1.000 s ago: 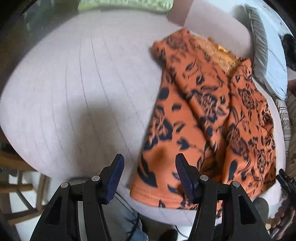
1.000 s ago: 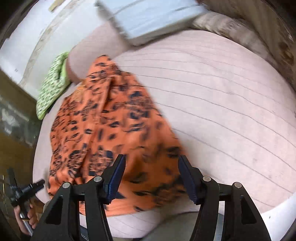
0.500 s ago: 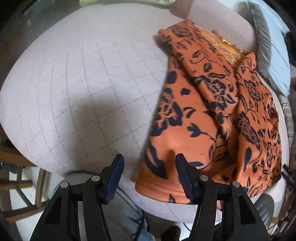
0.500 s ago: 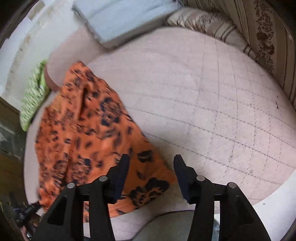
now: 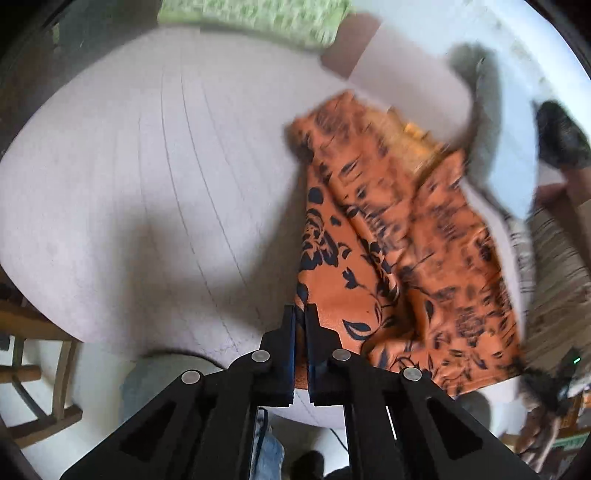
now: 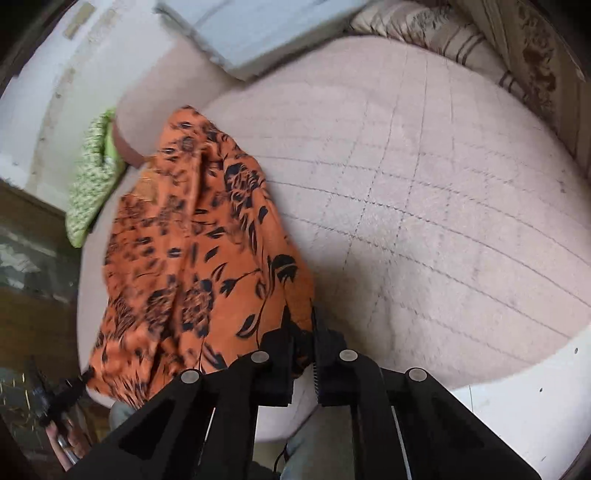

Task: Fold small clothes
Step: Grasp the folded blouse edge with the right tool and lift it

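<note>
We have both grippers pinched on the near hem of the orange floral garment [image 5: 399, 236], one at each near corner. The left gripper [image 5: 300, 314] has its jaws nearly together with a thin fold of the left corner between them; the right gripper [image 6: 301, 317] is likewise clamped down on the right corner, cloth bunched between the pads. The garment lies on the quilted pink cushion [image 5: 155, 177], long axis running away from us toward the backrest, far end with the yellowish neck area close to the green patterned cloth [image 6: 92, 184] and the pale blue pillow [image 6: 258, 29]. So everything we need to fold lies straight ahead of the fingers, and the fabric fans out from each grip toward the far edge. Neither hand is clearly nearer; they sit roughly level on the same hem, the cloth spanning the gap between them. Our read: the next move is likely to lift the hem and carry it forward along that long axis to meet the far end, keeping both corners level so the fold line stays square. Far half is motion-blurred, so we can't tell how flat it lies.
</note>
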`<state>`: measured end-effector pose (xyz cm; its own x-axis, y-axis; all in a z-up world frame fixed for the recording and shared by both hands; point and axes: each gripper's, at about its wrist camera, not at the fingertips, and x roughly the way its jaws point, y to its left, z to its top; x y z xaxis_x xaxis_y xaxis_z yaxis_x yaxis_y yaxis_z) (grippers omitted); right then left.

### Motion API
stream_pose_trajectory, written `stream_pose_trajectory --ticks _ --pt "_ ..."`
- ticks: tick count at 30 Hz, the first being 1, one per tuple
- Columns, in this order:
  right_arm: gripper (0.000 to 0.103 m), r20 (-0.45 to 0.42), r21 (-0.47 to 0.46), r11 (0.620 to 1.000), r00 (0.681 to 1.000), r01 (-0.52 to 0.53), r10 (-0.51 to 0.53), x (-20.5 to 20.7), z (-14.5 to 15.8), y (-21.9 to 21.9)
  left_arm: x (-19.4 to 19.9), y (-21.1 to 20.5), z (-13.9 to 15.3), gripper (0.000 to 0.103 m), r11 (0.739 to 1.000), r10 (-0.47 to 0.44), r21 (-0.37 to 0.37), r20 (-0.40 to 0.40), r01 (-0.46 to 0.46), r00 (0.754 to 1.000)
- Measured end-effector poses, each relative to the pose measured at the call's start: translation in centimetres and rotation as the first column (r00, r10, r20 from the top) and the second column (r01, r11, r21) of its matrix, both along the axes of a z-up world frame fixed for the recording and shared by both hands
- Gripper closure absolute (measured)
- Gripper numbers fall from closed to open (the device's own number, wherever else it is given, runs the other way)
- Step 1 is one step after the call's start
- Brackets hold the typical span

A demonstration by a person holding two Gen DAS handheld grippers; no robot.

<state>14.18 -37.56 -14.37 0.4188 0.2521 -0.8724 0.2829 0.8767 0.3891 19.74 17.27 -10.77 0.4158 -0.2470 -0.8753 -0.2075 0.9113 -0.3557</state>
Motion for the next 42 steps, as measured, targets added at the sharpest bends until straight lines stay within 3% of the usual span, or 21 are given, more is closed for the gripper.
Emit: stream_pose_trajectory --ticks 2,4,6,8,10,12,14,16,18,20,22,25,29,33,37,42 --pt "0.096 -0.003 -0.012 1.0 1.0 -0.028 0.028 -1.5 0.9 0.5 -0.7 1.2 1.3 0.1 0.999 0.008 0.036 0.03 -0.009 1.0" --pt "0.096 -0.036 -0.041 0.998 0.998 -0.054 0.053 -1.8 0.4 1.3 -0.7 1.8 0.4 0.1 0.999 0.025 0.044 0.001 -0.025 1.0" --pt "0.096 -0.106 -0.073 0.995 0.993 -0.064 0.057 -1.5 -1.6 1.8 0.0 1.8 -2.5 0.099 0.996 0.049 0.073 -0.071 -0.043 0.996" --pt "0.094 -0.174 -0.066 0.995 0.983 -0.078 0.066 -0.9 -3.7 2.1 1.0 1.1 -5.9 0.097 0.997 0.015 0.072 -0.17 -0.003 0.985" --pt "0.086 -0.211 -0.059 0.995 0.976 -0.076 0.062 -0.3 -4.5 2.5 1.0 1.0 -7.1 0.097 0.997 0.026 0.076 -0.2 -0.01 0.979" --pt "0.076 -0.174 -0.095 0.992 0.983 -0.081 0.063 -0.3 -3.2 2.8 0.6 1.6 -6.5 0.093 0.998 0.044 0.049 -0.149 -0.037 0.988" --pt "0.05 -0.114 -0.152 0.985 0.992 -0.077 0.06 -0.3 -1.0 2.9 -0.3 2.7 -4.6 0.085 0.996 0.089 -0.015 -0.079 -0.09 0.993" --pt "0.048 -0.031 -0.17 0.981 0.996 -0.09 0.086 0.1 1.1 3.1 -0.3 3.4 -2.6 0.055 0.991 0.129 -0.046 -0.008 -0.129 0.992" --pt "0.044 0.036 -0.173 0.977 0.991 -0.122 0.13 2.0 3.2 4.1 0.8 3.8 -0.4 0.046 0.987 0.155 -0.042 0.058 -0.153 0.986" --pt "0.038 0.085 -0.148 0.975 0.98 -0.166 0.18 4.9 4.1 4.7 2.8 3.0 0.6 0.046 0.989 0.139 -0.058 0.078 -0.135 0.987" --pt "0.038 0.126 -0.096 0.972 0.966 -0.216 0.227 8.9 4.4 5.6 5.3 2.3 1.3 0.046 0.99 0.118 -0.088 0.081 -0.111 0.99" --pt "0.038 0.154 -0.056 0.961 0.949 -0.27 0.276 14.7 4.0 7.0 12.2 1.0 0.3 0.046 0.993 0.089 -0.086 0.121 -0.079 0.989" --pt "0.038 0.156 0.0 0.961 0.949 -0.276 0.273 22.2 2.6 7.9 23.0 -2.7 -4.4 0.046 0.997 0.07 -0.049 0.101 -0.066 0.992" --pt "0.038 0.125 0.057 0.967 0.963 -0.248 0.24 29.2 -0.2 8.8 31.3 -5.7 -8.0 0.046 0.998 0.028 0.049 0.073 -0.031 0.997" --pt "0.038 0.107 0.034 0.968 0.964 -0.25 0.245 34.3 -1.0 9.8 38.2 -8.0 -10.7 0.046 0.995 0.012 0.094 0.071 -0.018 0.997" --pt "0.038 0.068 -0.013 0.973 0.971 -0.231 0.231 40.0 -2.3 12.3 44.3 -9.5 -15.5 0.046 0.985 0.005 0.174 -0.019 -0.001 1.0"
